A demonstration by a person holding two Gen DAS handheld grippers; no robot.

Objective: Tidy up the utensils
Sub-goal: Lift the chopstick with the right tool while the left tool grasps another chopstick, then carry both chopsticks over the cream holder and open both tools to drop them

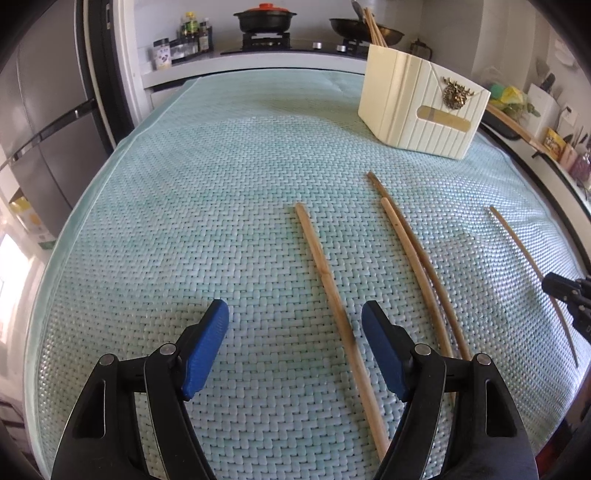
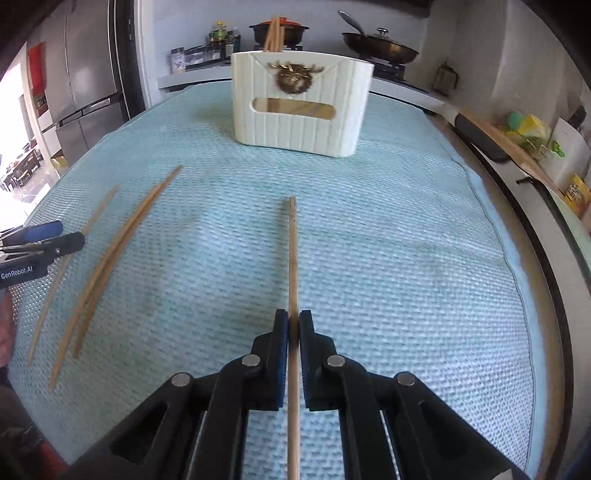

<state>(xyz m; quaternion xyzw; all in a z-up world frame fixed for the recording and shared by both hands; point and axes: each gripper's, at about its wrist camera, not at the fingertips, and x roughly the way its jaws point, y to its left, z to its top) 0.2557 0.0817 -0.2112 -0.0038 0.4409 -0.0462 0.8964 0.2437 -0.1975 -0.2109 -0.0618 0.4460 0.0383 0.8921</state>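
My right gripper (image 2: 293, 318) is shut on a wooden chopstick (image 2: 293, 251) that points toward the cream utensil holder (image 2: 301, 122); this chopstick also shows in the left wrist view (image 1: 517, 243). My left gripper (image 1: 295, 314) is open and empty, low over the mat. One chopstick (image 1: 325, 273) lies just inside its right finger, and two more (image 1: 410, 254) lie to the right. The same three lie at the left of the right wrist view (image 2: 110, 254). The holder (image 1: 421, 107) has chopsticks (image 1: 375, 27) standing in it.
A light-blue woven mat (image 1: 207, 184) covers the table. A fridge (image 1: 40, 122) stands at the left. Behind are a stove with a pot (image 1: 264, 18) and a wok (image 1: 364, 27), and bottles (image 1: 192, 35). Clutter lines the right counter (image 2: 528, 133).
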